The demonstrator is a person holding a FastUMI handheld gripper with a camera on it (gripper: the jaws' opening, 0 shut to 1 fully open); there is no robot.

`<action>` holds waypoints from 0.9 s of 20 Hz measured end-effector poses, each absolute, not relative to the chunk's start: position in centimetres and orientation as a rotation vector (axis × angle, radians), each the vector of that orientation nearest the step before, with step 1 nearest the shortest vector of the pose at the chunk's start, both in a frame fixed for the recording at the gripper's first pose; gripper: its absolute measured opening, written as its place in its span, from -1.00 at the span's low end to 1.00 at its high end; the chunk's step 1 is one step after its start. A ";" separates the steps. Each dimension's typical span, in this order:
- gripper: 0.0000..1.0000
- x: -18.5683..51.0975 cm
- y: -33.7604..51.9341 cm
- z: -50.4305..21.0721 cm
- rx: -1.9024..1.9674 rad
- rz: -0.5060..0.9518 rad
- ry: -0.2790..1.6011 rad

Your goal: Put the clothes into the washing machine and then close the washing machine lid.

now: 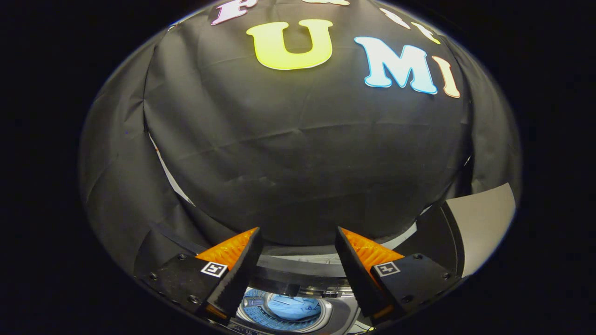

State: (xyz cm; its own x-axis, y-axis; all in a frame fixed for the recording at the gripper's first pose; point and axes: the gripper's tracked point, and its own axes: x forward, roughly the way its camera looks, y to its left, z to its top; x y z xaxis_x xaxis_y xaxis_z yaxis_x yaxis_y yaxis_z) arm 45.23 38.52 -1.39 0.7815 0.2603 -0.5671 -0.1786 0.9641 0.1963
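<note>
My gripper (298, 235) is open, with a wide gap between its two fingers and nothing held. Below and between the fingers I look down into the washing machine's round drum (260, 315), and a light blue garment (294, 307) lies inside it. The machine's dark top rim (298, 270) runs across just beyond the fingers. To the right of the right finger stands a dark panel with a grey face (479, 223), which looks like the raised lid; I cannot tell for sure.
The booth's black cloth wall (302, 163) hangs close ahead, beyond the machine. A light strip (170, 177) shows at a seam in the cloth on the left.
</note>
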 end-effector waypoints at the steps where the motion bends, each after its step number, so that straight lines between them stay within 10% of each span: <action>1: 0.94 45.2 38.7 -1.7 0.142 0.240 0.642; 18: 0.96 40.0 38.9 -1.5 0.158 0.271 0.582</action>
State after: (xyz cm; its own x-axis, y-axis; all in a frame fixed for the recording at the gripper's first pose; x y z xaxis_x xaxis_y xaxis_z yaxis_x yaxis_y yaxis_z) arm 40.02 38.86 -1.49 0.8012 0.2957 -0.5203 -0.2071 0.9527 0.2224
